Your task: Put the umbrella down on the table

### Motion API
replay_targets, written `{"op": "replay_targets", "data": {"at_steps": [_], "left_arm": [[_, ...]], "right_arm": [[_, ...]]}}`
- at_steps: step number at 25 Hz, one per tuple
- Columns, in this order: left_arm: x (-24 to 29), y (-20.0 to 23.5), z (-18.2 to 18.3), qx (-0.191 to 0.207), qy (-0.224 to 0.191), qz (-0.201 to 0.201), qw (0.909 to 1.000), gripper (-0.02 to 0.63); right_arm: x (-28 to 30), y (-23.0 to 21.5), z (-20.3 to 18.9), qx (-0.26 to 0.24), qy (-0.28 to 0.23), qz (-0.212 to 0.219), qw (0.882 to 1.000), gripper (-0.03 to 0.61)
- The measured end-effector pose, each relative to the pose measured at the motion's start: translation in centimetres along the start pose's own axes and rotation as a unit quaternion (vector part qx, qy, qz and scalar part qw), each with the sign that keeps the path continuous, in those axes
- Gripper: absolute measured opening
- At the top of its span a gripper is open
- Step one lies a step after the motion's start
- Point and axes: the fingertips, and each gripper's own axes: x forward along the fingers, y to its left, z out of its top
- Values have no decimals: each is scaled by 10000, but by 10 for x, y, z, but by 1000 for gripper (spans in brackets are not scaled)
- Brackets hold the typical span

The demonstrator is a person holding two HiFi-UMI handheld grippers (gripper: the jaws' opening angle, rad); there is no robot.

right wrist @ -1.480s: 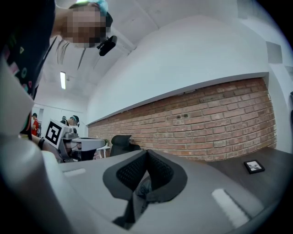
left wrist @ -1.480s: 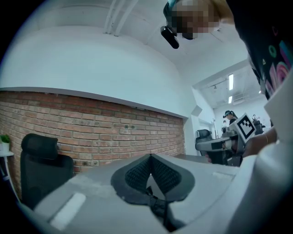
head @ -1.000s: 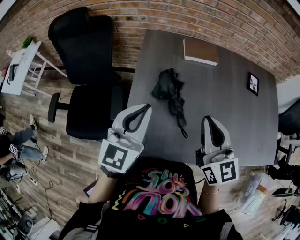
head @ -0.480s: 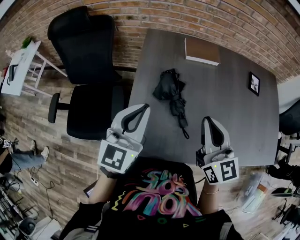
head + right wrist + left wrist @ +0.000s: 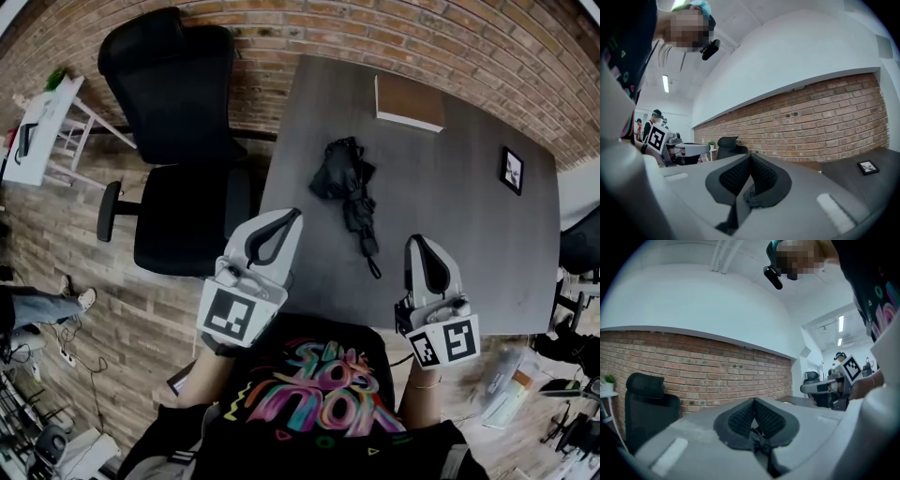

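Two claws clenched on nothing, left gripper (image 5: pixel 296 213) lower left of centre, right gripper (image 5: pixel 413 238) lower right, folded black umbrella (image 5: pixel 347 187) lying on grey table (image 5: pixel 459 197) at frame centre, apart from both.

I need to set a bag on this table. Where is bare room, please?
The widest bare patch of the table lies between the umbrella and the small picture frame, down to the near edge. A narrower strip runs left of the umbrella. The flat brown box crowds the far edge.
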Motion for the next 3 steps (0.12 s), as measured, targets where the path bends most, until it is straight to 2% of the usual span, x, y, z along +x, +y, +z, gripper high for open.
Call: {"op": "replay_targets", "data": {"at_steps": [3], "left_arm": [[-1, 2, -2, 7, 13, 1, 10000, -2]], "right_arm": [[2, 1, -2, 8, 27, 5, 10000, -2]]}}
